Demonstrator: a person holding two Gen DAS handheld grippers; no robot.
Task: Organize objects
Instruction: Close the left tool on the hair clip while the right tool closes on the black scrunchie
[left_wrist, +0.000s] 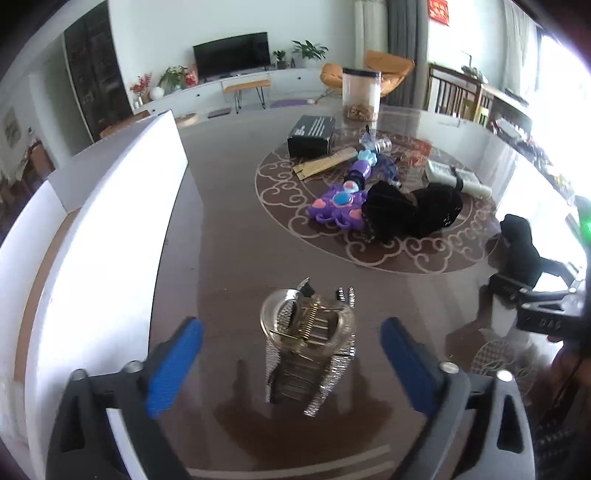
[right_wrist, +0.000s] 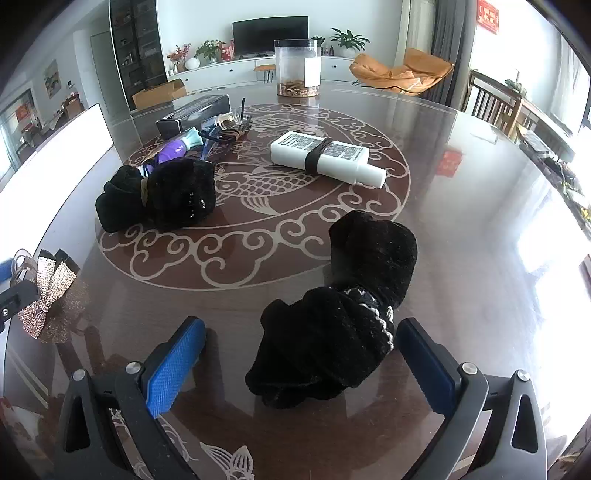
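Far left, a white box (left_wrist: 110, 229) is sitting w/ its tall wall along the table (left_wrist: 229, 236) edge, just beside your left gripper (left_wrist: 291, 365). You're holding that gripper w/ jaws spread wide, gripping nothing; the blue pads (left_wrist: 173, 369) are flanking a clear hair claw clip w/ rhinestone bow (left_wrist: 310, 347), which is lying on the table between them, not touching either pad. In the right wrist view the same bow clip is showing at the far left edge.

Moving right, mid-table on the round fish pattern: a purple toy wand (left_wrist: 343, 199) is lying next to a black velvet scrunchie bundle (right_wrist: 159, 195), touching it. Behind them a black carton (left_wrist: 312, 134) & a clear jar (right_wrist: 297, 68) w/ brown bits at the bottom are standing near the far rim. A white bottle (right_wrist: 325, 157) w/ a black band around it is lying on its side, right of centre.

Your right gripper (right_wrist: 301, 363) is also gaping, clamping nothing. A second black velvet scrunchie (right_wrist: 332, 325), w/ a pearly band around its middle, is resting on the table between the pads; whether its right side is touching the right pad, can't tell.
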